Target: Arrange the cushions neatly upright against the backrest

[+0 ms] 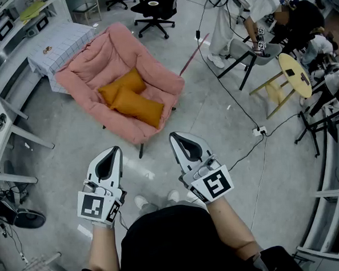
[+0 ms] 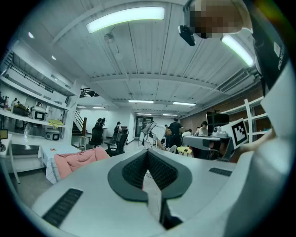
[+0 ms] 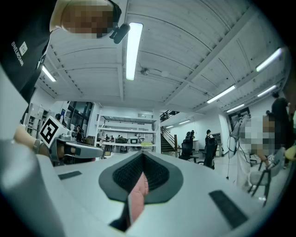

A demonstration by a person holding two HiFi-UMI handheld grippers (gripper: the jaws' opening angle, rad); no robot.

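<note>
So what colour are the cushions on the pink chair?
The two cushions are mustard orange; the head view shows them best.

Two cushions (image 1: 134,102) are lying overlapping on the seat of the armchair (image 1: 82,71), which is standing on the floor (image 1: 214,112) ahead of the left gripper (image 1: 114,151) and right gripper (image 1: 176,137). A stool (image 1: 294,73) is standing well right of it, and an office chair (image 1: 157,9) is standing behind it.

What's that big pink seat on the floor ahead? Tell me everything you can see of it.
It is a pink armchair, soft and puffy like padded fabric, with thick rolled sides and back around a sunken seat. Thin dark legs show beneath it on the grey floor, and it sits at an angle to the person. Two orange cushions lie flat in the seat, overlapping, not upright. A table with a checked cloth stands close behind.
</note>
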